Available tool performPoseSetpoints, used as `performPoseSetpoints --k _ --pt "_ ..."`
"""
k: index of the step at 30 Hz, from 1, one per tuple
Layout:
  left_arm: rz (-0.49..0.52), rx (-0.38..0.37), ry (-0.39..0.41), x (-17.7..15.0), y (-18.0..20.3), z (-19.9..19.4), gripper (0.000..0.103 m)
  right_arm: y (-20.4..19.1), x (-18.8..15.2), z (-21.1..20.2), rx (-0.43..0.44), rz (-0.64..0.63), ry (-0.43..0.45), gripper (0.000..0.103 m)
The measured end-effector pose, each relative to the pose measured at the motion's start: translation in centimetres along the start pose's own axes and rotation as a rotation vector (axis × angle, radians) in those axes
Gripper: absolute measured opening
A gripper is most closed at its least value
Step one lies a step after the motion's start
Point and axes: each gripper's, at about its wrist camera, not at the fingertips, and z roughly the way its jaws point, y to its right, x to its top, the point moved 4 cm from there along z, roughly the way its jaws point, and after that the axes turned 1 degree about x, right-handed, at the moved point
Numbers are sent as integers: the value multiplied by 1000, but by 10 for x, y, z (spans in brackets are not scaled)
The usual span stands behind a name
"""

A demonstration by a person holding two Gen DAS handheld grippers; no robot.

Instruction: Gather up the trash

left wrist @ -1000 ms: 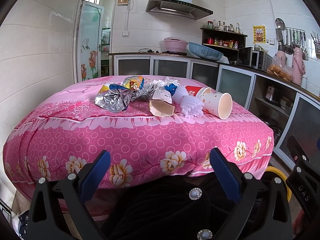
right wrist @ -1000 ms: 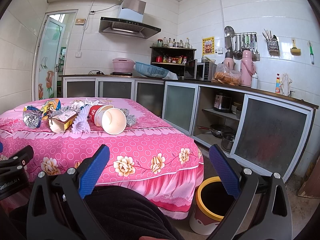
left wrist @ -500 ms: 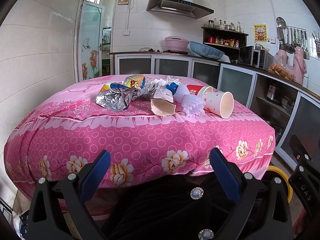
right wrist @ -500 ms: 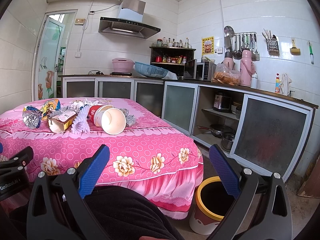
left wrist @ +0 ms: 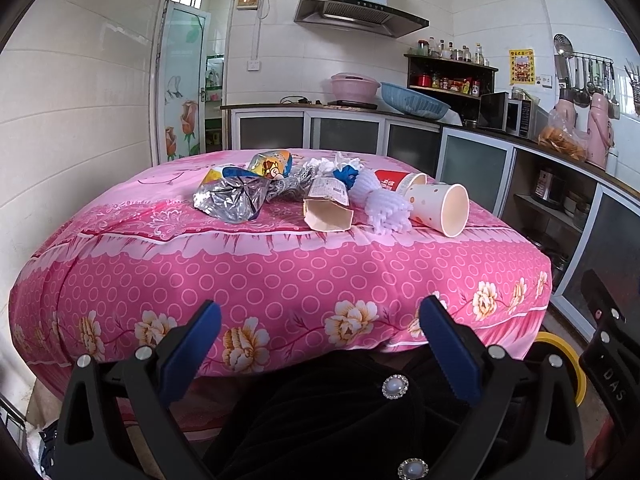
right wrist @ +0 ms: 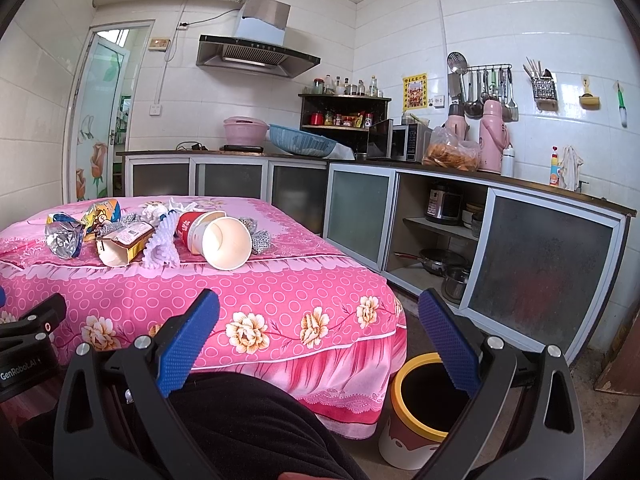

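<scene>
Facing: the pink-clothed worktop is seen from below its near edge by both cameras.
Left tongs: spread wide, nothing held, kept low in front of the hanging cloth, above the person's dark-clothed lap.
Right tongs: spread wide, nothing held, kept off the worktop's right corner, with the bin showing beyond the right finger.
Trash heap: gathered mid-worktop, set back from the near edge.
Foil bag: lies at the left end of the heap.
Paper carton: lies on its side, open mouth toward the near edge.
White foam net: lies between carton and cups, touching both.
Dotted paper cup: tipped over, mouth toward the right corner, closest piece to the edge.
Red cup: tipped over, just behind the dotted cup.
Bin: yellow-rimmed, open, stands on the floor beside the worktop's right corner.
Open room: bare cloth lies left and right of the heap; a floor strip separates worktop and cabinets.
</scene>
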Motion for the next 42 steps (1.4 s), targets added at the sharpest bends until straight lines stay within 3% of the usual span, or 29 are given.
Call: performPoseSetpoints --k 12,22,28,33,36,42 --pt "-3 25 -3 3 -3 1 95 3 2 2 -4 10 -1 95" --pt "-23 32 -82 1 -7 18 95 9 2 12 -16 45 -47 95" --pt "-67 -23 -68 8 -15 22 95 19 9 27 -67 42 -73 95" --pt "-87 -52 -88 24 -27 34 95 21 22 51 -25 -17 -72 95" --pt "-70 -14 -95 39 -40 45 95 12 27 67 20 -105 -81 95" --pt "-21 103 -97 81 -87 70 95 -5 41 104 127 -156 -125 95"
